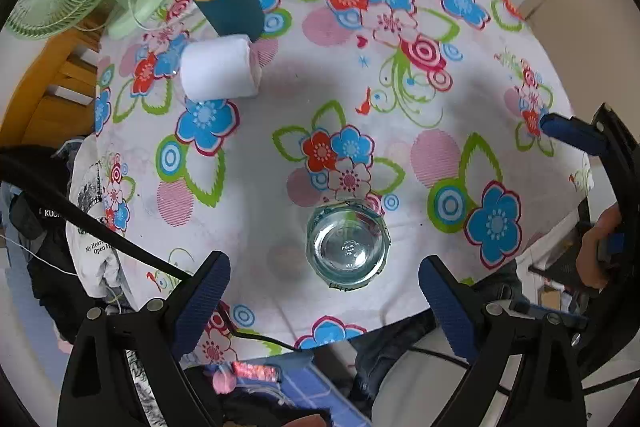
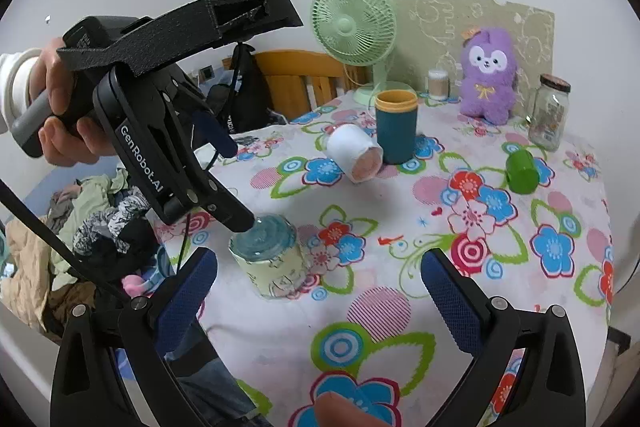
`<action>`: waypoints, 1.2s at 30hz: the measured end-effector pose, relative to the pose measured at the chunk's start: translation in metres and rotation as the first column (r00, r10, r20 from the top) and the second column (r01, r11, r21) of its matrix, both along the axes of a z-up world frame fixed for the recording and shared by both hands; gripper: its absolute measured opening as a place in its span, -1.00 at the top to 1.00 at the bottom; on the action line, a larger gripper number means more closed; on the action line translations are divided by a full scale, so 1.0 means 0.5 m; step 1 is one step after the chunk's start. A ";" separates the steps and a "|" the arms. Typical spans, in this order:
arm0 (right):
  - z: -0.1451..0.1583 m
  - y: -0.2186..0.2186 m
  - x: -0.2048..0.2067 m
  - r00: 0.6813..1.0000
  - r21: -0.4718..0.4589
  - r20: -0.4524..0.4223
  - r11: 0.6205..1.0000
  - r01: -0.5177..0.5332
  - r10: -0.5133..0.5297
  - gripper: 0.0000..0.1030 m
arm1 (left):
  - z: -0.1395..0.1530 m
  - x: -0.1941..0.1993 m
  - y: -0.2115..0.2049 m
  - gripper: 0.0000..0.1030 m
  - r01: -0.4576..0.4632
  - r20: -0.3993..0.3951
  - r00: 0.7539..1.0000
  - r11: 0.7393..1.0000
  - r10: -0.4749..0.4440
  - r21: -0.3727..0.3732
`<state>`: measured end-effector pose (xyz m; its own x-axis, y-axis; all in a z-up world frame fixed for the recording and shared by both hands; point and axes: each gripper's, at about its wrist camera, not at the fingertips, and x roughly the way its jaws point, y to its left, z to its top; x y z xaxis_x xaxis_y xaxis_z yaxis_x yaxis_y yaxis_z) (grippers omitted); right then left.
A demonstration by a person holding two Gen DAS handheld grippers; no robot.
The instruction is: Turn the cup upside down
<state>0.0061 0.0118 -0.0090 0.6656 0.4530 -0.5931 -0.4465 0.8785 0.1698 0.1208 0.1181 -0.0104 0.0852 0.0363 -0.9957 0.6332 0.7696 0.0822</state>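
Glass cup [image 1: 347,245] stands upright near the table's [image 1: 440,75] front edge, base up | my left gripper [image 1: 324,301] hovers directly above it, jaws spread, empty | my right gripper [image 2: 320,291] sits farther off, also spread, empty | cup's long axis vertical.

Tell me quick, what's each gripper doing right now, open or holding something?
Left gripper: open, above the glass cup, gripping nothing.
Right gripper: open, holding nothing.

A white tablecloth [image 2: 400,307] bears blue, red and pink flowers with green leaves. The near glass cup [image 2: 272,259] wears a pale green printed band. Farther off stand a teal cup [image 2: 396,131] with a yellow rim, a mint-green fan [image 2: 354,23] and a purple plush toy [image 2: 488,75].
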 end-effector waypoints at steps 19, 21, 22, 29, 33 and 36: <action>0.028 0.046 0.001 0.998 -0.066 0.029 0.996 0.064 -0.062 -0.99 | 0.054 -0.032 0.102 -0.87 -0.083 0.285 0.945 0.961 0.159 -0.262; 0.031 0.047 0.002 0.997 -0.063 0.029 0.995 0.078 -0.077 -0.99 | 0.057 -0.038 0.109 -0.87 -0.080 0.305 0.936 0.952 0.174 -0.296; 0.032 0.047 0.003 0.996 -0.061 0.031 0.995 0.082 -0.080 -0.99 | 0.059 -0.042 0.113 -0.87 -0.081 0.318 0.930 0.946 0.184 -0.313; 0.051 0.060 0.000 0.990 -0.059 0.070 0.990 0.129 -0.125 -0.99 | 0.074 -0.060 0.149 -0.91 -0.099 0.396 0.872 0.896 0.288 -0.434; 0.057 0.071 -0.003 0.987 -0.056 0.085 0.988 0.142 -0.137 -0.99 | 0.083 -0.073 0.170 -0.95 -0.103 0.457 0.815 0.866 0.356 -0.490; 0.059 0.076 -0.005 0.984 -0.050 0.091 0.987 0.156 -0.151 -0.99 | 0.082 -0.089 0.181 -1.00 -0.096 0.526 0.752 0.856 0.397 -0.508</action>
<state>0.0036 0.0499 0.0203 0.7745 0.3091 -0.5519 -0.3167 0.9447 0.0846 0.0764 0.2088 0.0307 0.7099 -0.2651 -0.6525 0.3487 0.9372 -0.0014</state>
